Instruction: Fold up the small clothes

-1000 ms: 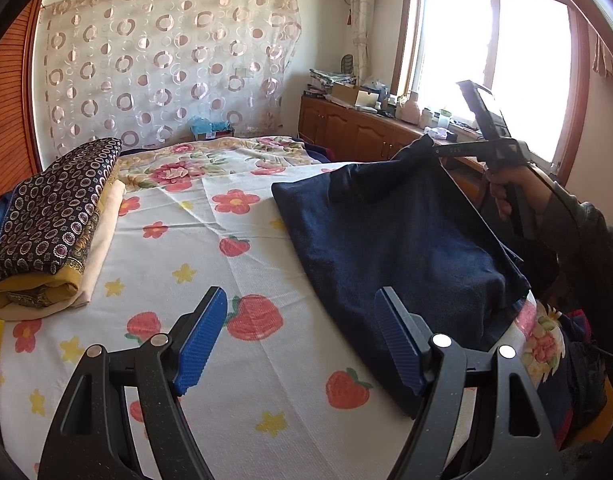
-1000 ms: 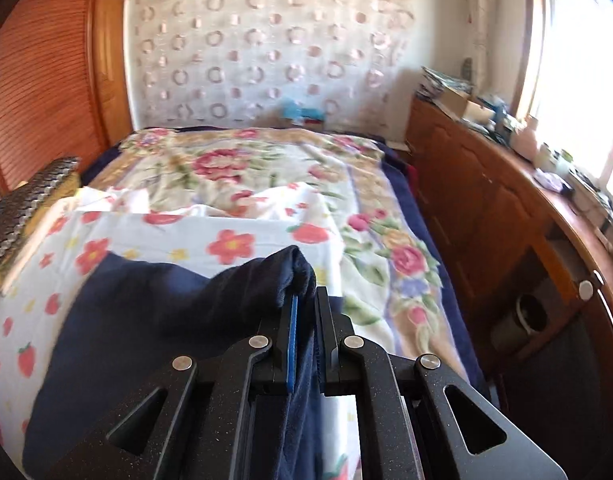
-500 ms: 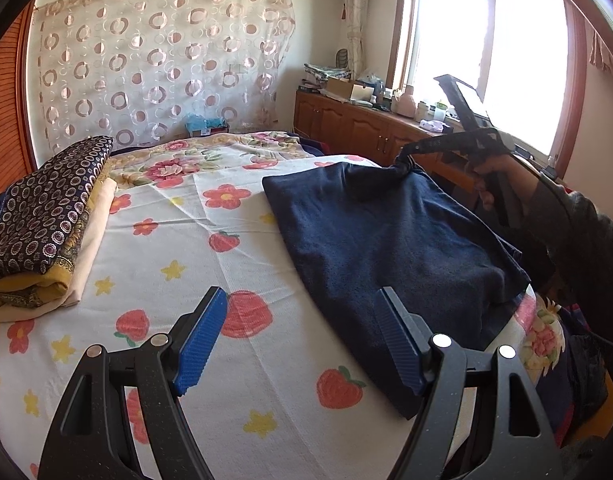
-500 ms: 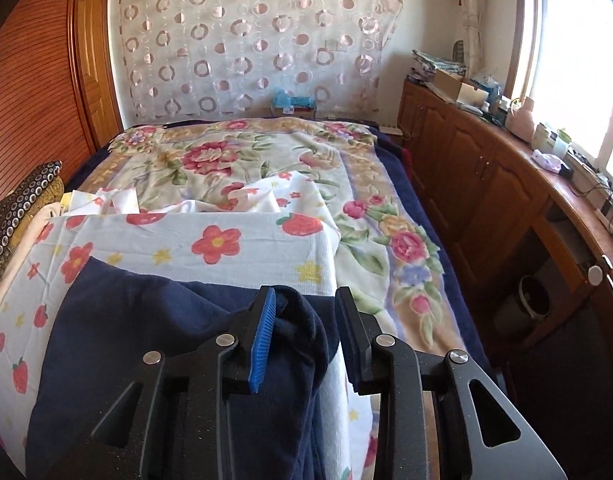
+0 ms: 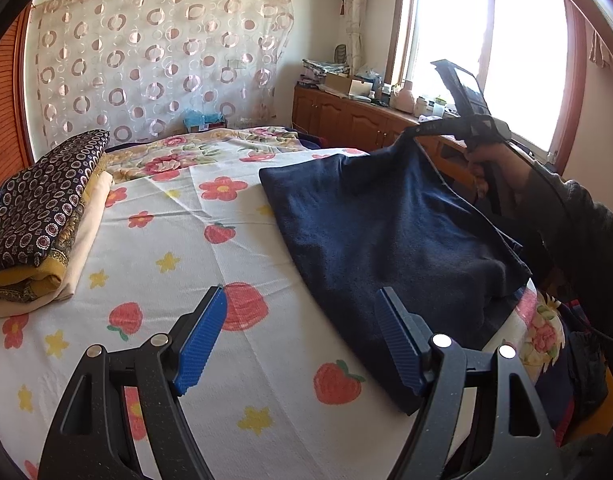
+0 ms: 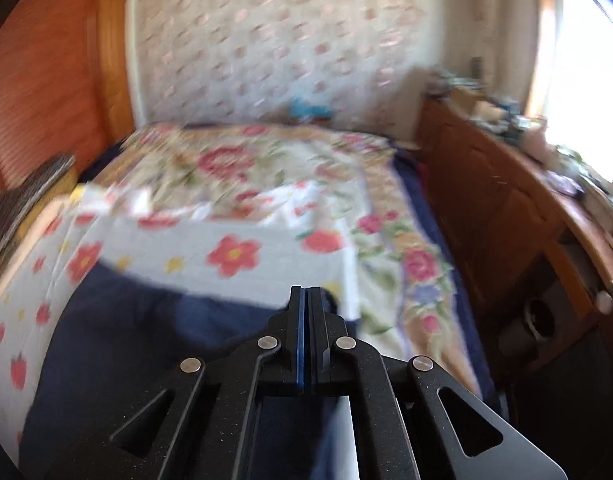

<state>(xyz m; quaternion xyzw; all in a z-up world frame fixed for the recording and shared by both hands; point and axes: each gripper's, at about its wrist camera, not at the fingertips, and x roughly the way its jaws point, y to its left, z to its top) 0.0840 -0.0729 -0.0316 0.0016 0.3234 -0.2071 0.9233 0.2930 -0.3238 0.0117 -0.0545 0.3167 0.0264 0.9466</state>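
A navy garment [image 5: 386, 220] lies spread on the right side of the strawberry-print sheet [image 5: 186, 260], its near end hanging over the bed edge. My right gripper [image 5: 408, 134] is shut on the garment's far right corner, which rises to a peak at the fingertips. In the blurred right wrist view that gripper [image 6: 305, 290] shows its jaws pressed together, with navy garment [image 6: 146, 340] under and just past them. My left gripper [image 5: 302, 296] hovers open above the garment's near left edge, and nothing sits between its blue pads [image 5: 202, 336].
A folded stack of patterned fabrics [image 5: 46, 208] rests at the bed's left side. A wooden cabinet [image 5: 346, 120] with clutter runs under the window on the right. A person's hand [image 5: 490, 164] and dark sleeve hold the right gripper. More clothes hang at the bed's right edge.
The right gripper held the raised corner, opened as the corner sank to the bed, then shut on it again and lifted it a little. The left gripper stayed put.
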